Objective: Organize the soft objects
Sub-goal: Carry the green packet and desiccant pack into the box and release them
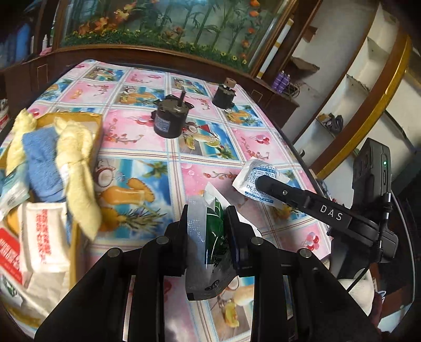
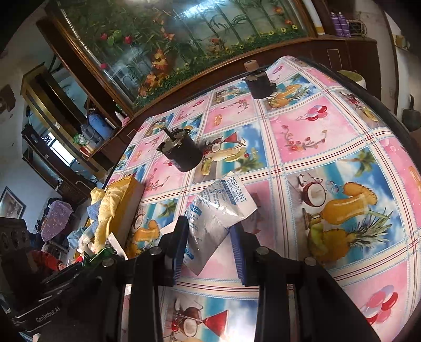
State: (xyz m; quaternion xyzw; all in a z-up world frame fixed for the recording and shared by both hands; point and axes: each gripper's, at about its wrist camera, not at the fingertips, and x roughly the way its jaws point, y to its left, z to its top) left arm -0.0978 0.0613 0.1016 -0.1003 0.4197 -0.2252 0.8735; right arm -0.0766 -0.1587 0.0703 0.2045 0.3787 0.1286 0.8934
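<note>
Left gripper (image 1: 208, 226) clamped on a green-and-clear plastic sachet (image 1: 210, 236), black pads tight on both flat sides; sachet stands on edge, long axis running away from the camera, torn white end pointing toward the table's far edge. It hangs above the table near the near edge. Print on it is too warped to read.

Right gripper (image 2: 210, 236) jaws part-way apart around a white-and-blue desiccant packet (image 2: 221, 210); left pad touches it, right pad just beside it, grip not certain. Packet reads "DESICCANT NATURAL MINERAL"; long axis diagonal, printed end toward the far right corner, other end between the fingers. It lies near the table's right edge. Right gripper's arm, seen from the left wrist, is marked "DAS"; left unit seen from the right wrist reads "GenRobot.AI".

Table covered in glossy pink-and-blue checked oilcloth (image 1: 147, 163) printed with tropical drinks, pineapples, coconuts, cherries.

Yellow cardboard box (image 1: 86, 121) at the left edge, holding pale yellow towels (image 1: 76, 157), a blue towel (image 1: 42, 163) and white packets with red print (image 1: 44, 236), unreadable.

Black cylindrical motor with a shaft (image 1: 168, 118) stands mid-table; a second black motor with a tan cap (image 1: 223, 94) near the far right corner.

Behind the far edge: dark wood cabinet carrying a large framed aquarium-style panel with bamboo and orange flowers (image 1: 168, 23). White shelves to the right.
</note>
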